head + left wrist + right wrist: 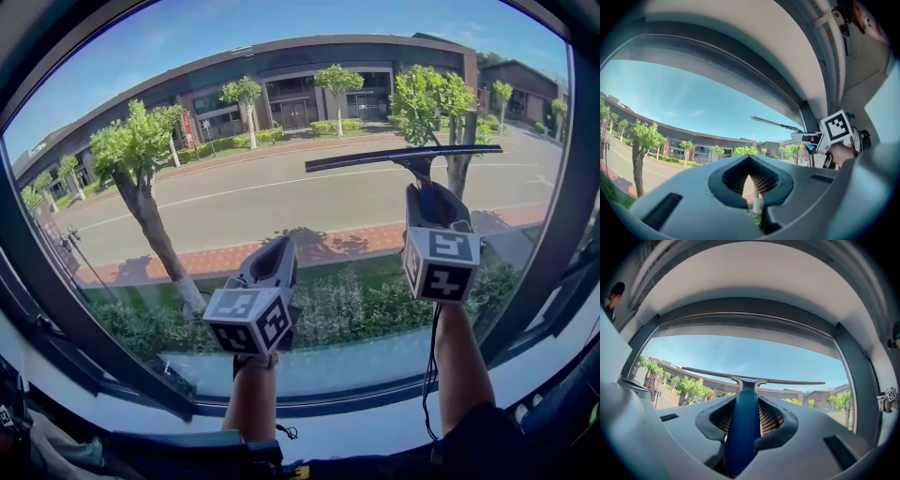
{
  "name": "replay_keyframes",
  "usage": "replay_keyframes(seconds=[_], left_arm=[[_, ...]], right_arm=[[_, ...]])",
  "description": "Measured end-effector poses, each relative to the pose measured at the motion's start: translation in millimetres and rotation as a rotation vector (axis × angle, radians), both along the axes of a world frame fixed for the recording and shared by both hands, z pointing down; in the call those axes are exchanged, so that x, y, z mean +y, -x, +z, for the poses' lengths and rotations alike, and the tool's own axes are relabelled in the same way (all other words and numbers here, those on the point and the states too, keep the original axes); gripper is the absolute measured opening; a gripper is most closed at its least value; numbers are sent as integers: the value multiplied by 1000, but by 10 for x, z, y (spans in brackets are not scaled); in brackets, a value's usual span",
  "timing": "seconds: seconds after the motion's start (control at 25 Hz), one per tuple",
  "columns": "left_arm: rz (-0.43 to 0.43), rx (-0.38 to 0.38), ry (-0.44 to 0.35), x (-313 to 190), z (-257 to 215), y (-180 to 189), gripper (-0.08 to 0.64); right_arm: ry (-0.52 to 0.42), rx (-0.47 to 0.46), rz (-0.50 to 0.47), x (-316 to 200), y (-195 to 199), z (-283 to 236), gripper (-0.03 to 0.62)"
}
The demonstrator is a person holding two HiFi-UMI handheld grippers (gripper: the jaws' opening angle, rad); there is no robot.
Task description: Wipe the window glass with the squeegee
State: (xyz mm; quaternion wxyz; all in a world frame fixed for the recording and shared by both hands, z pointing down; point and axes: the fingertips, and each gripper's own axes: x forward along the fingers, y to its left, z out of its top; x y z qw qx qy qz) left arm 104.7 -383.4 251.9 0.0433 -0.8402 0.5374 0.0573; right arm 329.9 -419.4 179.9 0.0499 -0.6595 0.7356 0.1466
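The white window sill (361,433) runs along the bottom. A dark frame (328,405) sits on it and holds the big window glass (234,197).

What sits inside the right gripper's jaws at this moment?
The blue squeegee handle is clamped between the jaws of the right gripper; its blade reaches ahead toward the window glass. The handle's rear end is hidden under the gripper body.

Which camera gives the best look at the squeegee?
The right gripper view: the squeegee shows whole, blue handle clamped in the right gripper, blade up by the window glass. The head view shows the blade, but the gripper hides the handle. The left gripper view shows it small.
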Motion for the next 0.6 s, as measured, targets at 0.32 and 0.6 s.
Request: replay_keyframes(seconds=[0.32,0.6], left_arm=[[-16,-15,4,-8,103,-13,2],[-4,-17,23,-8,194,-68,2]], right_arm=[[41,-17,7,21,-57,349,123],[72,-12,7,48,-71,610,124]])
